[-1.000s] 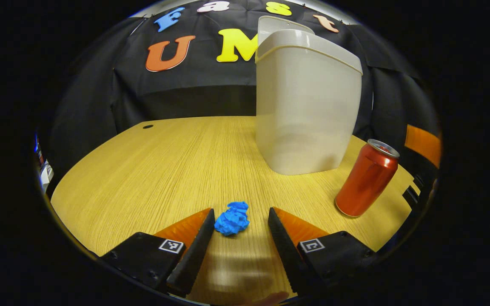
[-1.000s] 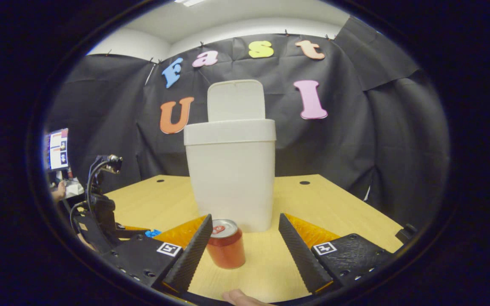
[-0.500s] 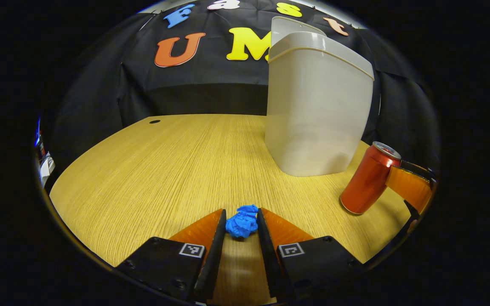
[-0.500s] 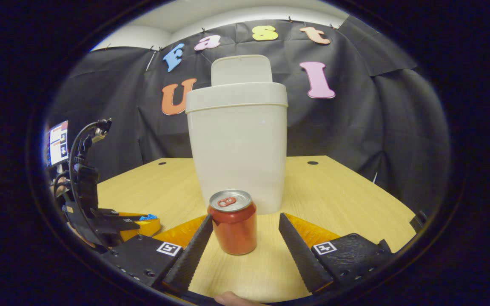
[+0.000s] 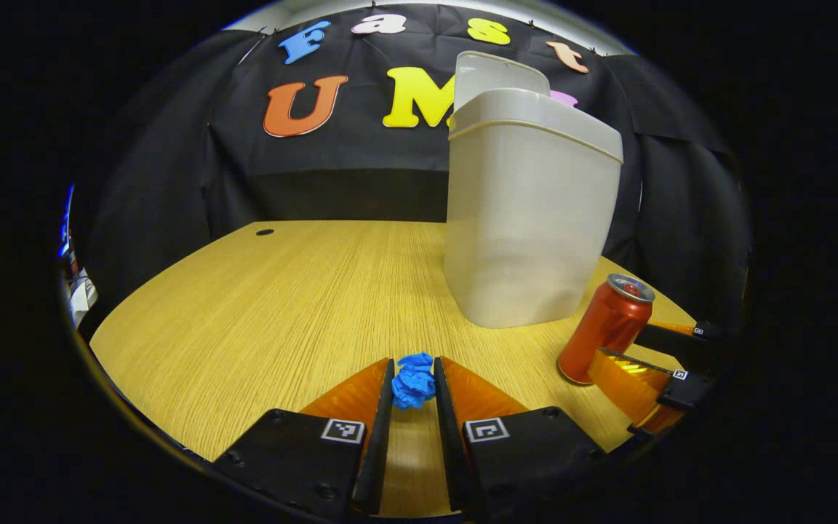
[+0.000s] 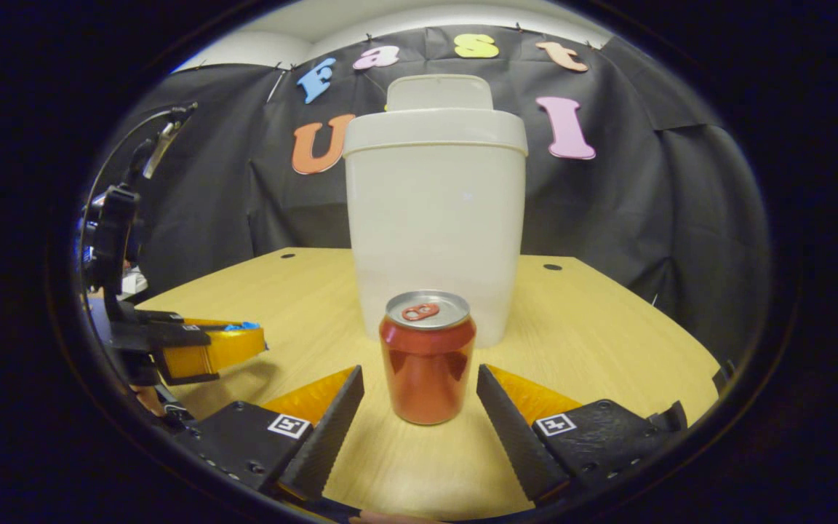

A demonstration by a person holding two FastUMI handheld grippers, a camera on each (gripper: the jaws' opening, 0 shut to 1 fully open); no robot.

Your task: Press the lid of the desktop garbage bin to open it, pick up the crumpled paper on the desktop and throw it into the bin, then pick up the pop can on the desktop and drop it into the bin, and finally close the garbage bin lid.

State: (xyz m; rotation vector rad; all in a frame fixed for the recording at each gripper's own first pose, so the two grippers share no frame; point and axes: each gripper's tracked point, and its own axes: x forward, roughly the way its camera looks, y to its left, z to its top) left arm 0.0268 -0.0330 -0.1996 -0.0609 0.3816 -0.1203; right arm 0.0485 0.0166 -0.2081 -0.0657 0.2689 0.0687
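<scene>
Left gripper view: left gripper (image 5: 413,386) clamped on the crumpled paper (image 5: 413,381) — its lower half hidden. Right gripper (image 6: 419,389) spread apart — pop can (image 6: 427,356) between, untouched.

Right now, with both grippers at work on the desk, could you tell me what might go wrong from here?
1. The left gripper pinches the crumpled paper only at its tips; the wad may slip out on the lift.
2. The right gripper is open around the pop can, which stands close before the bin; a crooked close could tip it.
3. The raised lid could be knocked shut.
</scene>
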